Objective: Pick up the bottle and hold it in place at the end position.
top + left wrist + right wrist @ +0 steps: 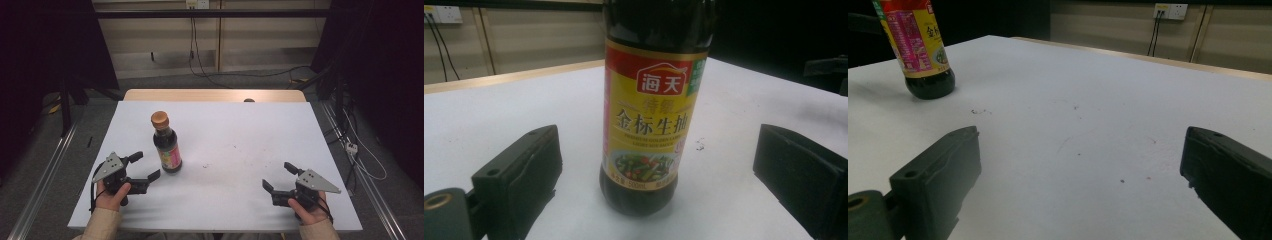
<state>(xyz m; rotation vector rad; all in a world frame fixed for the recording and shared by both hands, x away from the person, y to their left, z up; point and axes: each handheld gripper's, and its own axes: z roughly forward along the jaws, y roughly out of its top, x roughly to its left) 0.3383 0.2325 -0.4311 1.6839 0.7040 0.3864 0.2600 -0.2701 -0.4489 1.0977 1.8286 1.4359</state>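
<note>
Dark soy sauce bottle (166,142), upright on the white table (240,150), left of centre, mid-depth. Brown cap on top, narrow neck, dark liquid filling the body. Yellow label with red band, white Chinese characters, a vegetable picture at its lower edge; pink side panel. Base flat on the surface. Just beyond the left gripper (145,167), not touched by its fingers.
</note>
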